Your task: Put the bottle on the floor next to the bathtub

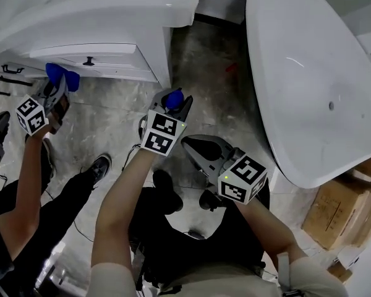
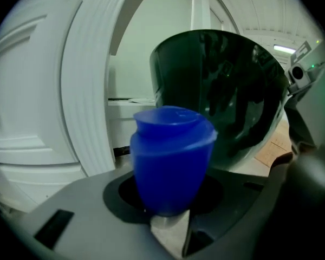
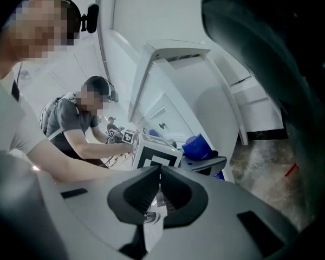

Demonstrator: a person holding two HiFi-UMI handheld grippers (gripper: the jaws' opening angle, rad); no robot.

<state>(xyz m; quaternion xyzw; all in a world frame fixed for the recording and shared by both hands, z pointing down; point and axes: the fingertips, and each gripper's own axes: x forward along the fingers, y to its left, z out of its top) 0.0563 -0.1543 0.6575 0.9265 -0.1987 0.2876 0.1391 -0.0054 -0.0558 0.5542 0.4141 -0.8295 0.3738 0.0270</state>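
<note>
A blue bottle (image 1: 175, 96) is held above the grey marble floor (image 1: 216, 54), with my left gripper (image 1: 172, 104) shut on it. In the left gripper view the bottle (image 2: 172, 156) stands upright in the round recess between the jaws of the left gripper (image 2: 170, 207), and its lower part is hidden. The white bathtub (image 1: 309, 73) lies to the right; it looks dark behind the bottle in the left gripper view (image 2: 233, 80). My right gripper (image 1: 191, 144) hangs just right of the left one. Its jaws (image 3: 160, 172) are shut with nothing between them.
A white cabinet (image 1: 99, 17) with drawers fills the upper left. A second person at the left holds another gripper (image 1: 40, 107) with a blue thing (image 1: 62, 76) in it. Cardboard boxes (image 1: 340, 215) stand at the lower right. A small red bit (image 1: 232, 68) lies on the floor.
</note>
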